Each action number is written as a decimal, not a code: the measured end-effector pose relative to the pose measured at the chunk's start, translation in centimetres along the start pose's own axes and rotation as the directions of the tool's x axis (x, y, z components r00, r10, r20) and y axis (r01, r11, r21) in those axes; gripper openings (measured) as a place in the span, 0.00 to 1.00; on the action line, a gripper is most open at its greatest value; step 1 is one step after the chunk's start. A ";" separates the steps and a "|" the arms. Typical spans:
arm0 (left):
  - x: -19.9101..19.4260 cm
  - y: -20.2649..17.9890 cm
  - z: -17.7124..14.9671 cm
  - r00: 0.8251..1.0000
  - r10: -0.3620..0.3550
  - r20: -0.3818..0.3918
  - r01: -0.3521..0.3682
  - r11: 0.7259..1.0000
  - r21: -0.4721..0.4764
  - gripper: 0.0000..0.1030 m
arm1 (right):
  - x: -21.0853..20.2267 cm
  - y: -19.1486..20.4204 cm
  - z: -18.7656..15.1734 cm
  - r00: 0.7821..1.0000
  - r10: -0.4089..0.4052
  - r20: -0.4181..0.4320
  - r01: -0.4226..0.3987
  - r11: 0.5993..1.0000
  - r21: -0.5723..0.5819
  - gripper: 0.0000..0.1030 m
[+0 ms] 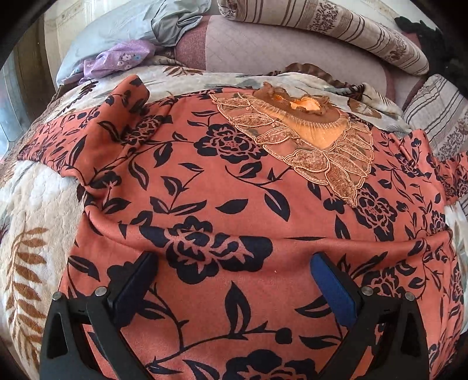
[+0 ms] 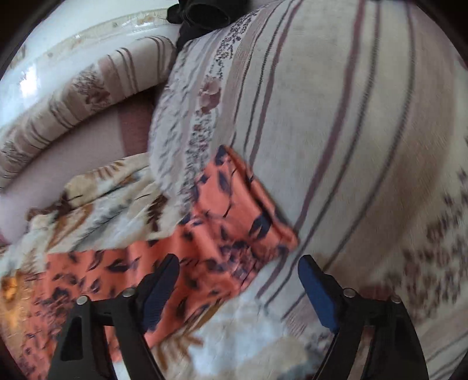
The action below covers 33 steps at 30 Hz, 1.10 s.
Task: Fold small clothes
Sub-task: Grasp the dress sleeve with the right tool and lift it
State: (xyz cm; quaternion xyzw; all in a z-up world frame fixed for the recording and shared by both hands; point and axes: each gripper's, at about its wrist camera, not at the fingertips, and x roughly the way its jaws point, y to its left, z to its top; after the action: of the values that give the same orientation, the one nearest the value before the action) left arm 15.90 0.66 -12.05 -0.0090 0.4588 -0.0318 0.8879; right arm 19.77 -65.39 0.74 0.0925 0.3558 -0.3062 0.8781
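A coral top (image 1: 234,181) with a dark flower print lies spread flat on the bed, its lace-trimmed neckline (image 1: 307,140) at the far side. One sleeve (image 1: 117,122) lies bent at the far left. My left gripper (image 1: 234,260) hovers open over the lower body of the top, with nothing between its fingers. In the blurred right wrist view, the other sleeve (image 2: 234,210) runs up onto a striped pillow (image 2: 351,117). My right gripper (image 2: 238,260) stands open just short of the sleeve's end, its left finger (image 2: 161,280) over the coral cloth, not gripping it.
A cream blanket (image 1: 35,204) with brown leaves covers the bed under the top. Beyond it lie a grey cloth (image 1: 140,26), a purple flowered cloth (image 1: 117,58) and a long striped bolster (image 1: 336,32). A black cloth (image 2: 204,14) sits behind the pillow.
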 end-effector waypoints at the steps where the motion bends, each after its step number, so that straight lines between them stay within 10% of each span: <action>1: 0.0 -0.1 -0.1 1.000 0.001 0.002 -0.001 1.000 0.000 1.00 | 0.7 0.5 0.0 0.999 -0.036 -0.014 0.036 0.999 -0.014 0.76; 3: 0.0 0.0 -0.1 1.000 -0.001 0.003 0.001 1.000 -0.007 1.00 | 1.7 1.4 0.0 0.995 -0.098 -0.028 0.096 0.994 -0.050 0.70; 6: 0.0 0.1 -0.1 1.000 0.001 0.000 -0.001 1.000 -0.008 1.00 | 2.9 2.5 0.5 0.984 -0.156 -0.080 0.146 0.982 -0.118 0.11; 12: 0.2 0.1 0.2 1.000 0.007 -0.010 -0.007 1.000 -0.026 1.00 | -3.0 7.2 1.8 0.987 -0.159 0.034 0.162 0.939 -0.304 0.09; 19: -0.5 1.4 0.2 0.999 -0.029 -0.023 0.027 0.995 -0.093 1.00 | -14.4 15.0 2.8 0.991 0.043 0.130 0.016 0.905 -0.425 0.09; 33: -4.6 6.5 0.6 0.994 -0.070 0.082 0.091 0.954 -0.286 1.00 | -27.3 31.3 -4.4 0.931 0.348 0.114 -0.230 0.797 -0.558 0.09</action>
State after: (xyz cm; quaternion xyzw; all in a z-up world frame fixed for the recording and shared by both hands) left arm 14.03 7.39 -8.27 -0.1585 0.4258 -0.0001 0.8908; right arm 20.91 -25.91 14.44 -0.1357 0.3137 -0.0645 0.9376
